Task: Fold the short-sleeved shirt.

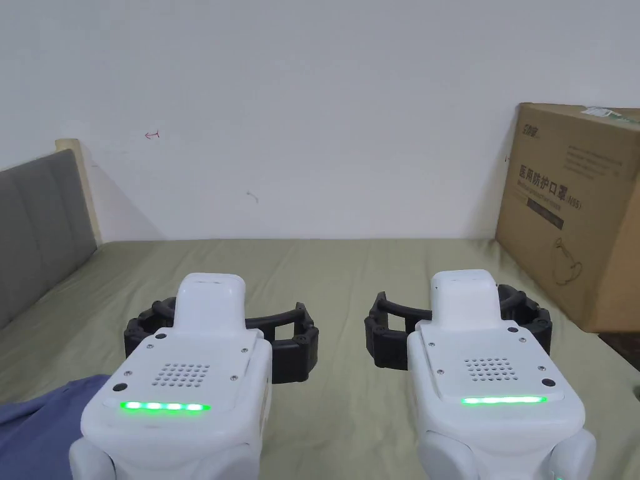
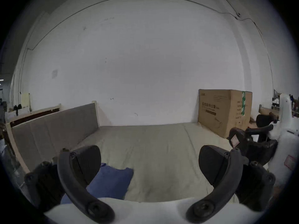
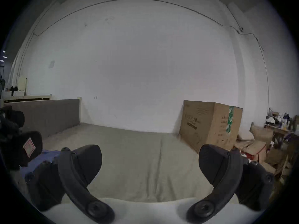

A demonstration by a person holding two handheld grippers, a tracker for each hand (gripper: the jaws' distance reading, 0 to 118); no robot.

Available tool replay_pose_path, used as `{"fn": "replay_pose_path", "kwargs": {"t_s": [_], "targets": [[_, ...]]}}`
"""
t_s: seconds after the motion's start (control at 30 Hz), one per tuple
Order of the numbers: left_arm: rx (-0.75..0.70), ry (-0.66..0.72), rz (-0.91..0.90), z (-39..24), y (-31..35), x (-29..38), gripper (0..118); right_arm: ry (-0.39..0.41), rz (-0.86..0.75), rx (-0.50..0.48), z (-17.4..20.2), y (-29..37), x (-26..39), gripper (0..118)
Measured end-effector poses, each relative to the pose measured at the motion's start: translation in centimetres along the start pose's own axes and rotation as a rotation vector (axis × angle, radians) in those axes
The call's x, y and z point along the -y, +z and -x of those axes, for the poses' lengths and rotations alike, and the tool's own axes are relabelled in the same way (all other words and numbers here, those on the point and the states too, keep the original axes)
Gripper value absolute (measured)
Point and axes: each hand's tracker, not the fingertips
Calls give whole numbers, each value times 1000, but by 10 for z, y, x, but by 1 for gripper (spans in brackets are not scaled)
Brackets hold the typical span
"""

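Apparently crumpled shirt (image 2: 111,181), axis unclear.

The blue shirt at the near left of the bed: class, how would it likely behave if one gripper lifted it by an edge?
The blue shirt lies in soft rumples on the bed sheet, so it would probably droop rather than hold its shape. It looks thin, so likely light. A single pinch may lift one layer only.

Blue shirt (image 1: 37,425) — crumpled, lying on the bed's near-left part
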Motion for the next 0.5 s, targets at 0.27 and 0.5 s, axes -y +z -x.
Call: {"fn": "replay_pose_path", "kwargs": {"t_s": [0.27, 0.5], "targets": [[-1, 53, -2, 6, 9, 12, 0, -71, 60, 30, -2, 4, 23, 1], [13, 46, 28, 8, 1, 4, 0, -55, 68, -10, 3, 3, 19, 1]]}}
